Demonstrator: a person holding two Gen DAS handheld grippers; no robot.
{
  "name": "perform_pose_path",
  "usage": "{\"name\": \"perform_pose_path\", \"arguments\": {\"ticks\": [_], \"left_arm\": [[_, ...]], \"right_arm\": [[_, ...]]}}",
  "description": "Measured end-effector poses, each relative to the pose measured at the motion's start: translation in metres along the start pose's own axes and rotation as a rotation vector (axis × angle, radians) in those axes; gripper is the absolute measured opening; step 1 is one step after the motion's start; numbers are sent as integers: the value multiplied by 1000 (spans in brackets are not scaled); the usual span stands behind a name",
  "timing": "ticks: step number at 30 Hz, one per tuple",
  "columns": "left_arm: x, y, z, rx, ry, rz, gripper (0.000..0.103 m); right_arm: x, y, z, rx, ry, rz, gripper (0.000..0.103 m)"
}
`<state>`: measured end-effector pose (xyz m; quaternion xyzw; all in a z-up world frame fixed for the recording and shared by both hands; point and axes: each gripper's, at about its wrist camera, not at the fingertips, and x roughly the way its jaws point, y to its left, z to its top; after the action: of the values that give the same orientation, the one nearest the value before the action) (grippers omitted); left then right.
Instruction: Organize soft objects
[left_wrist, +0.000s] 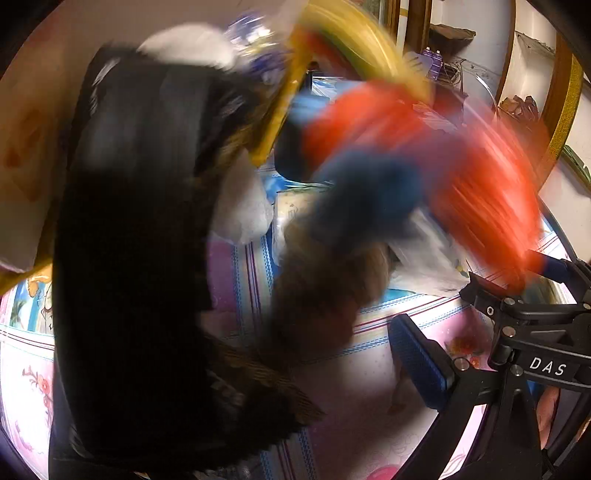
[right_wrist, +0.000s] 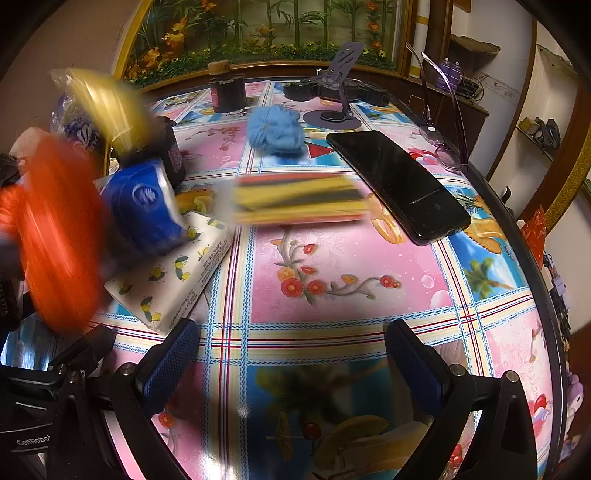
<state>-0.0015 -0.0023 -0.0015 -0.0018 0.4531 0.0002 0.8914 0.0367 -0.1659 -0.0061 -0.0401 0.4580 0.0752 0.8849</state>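
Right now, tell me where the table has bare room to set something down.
Free: the flowered cloth between the striped bundle, phone and right gripper. Crowded: the left side, around the blue pack and lemon-print tissue pack.

A black phone (right_wrist: 399, 184) lies on the patterned tablecloth (right_wrist: 351, 266), beside spectacles (right_wrist: 443, 147) and a phone stand (right_wrist: 336, 92).

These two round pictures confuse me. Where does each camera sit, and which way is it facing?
Left wrist view: sits on the left gripper, angled down at the table; a blurred black shape blocks the left side, one blue finger pad shows.
Right wrist view: sits on the right gripper, angled down over the tablecloth toward a blue yarn ball and a black phone; both open fingers show.
Shared: the tablecloth and a blurred orange object, seen by both.
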Motion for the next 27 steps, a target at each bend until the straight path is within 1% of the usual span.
{"name": "perform_pose_path", "arguments": {"ticks": [27], "left_arm": [[0,2,0,0,1,0,103]], "right_arm": [[-1,-2,-1,0,-1,0,102]]}}
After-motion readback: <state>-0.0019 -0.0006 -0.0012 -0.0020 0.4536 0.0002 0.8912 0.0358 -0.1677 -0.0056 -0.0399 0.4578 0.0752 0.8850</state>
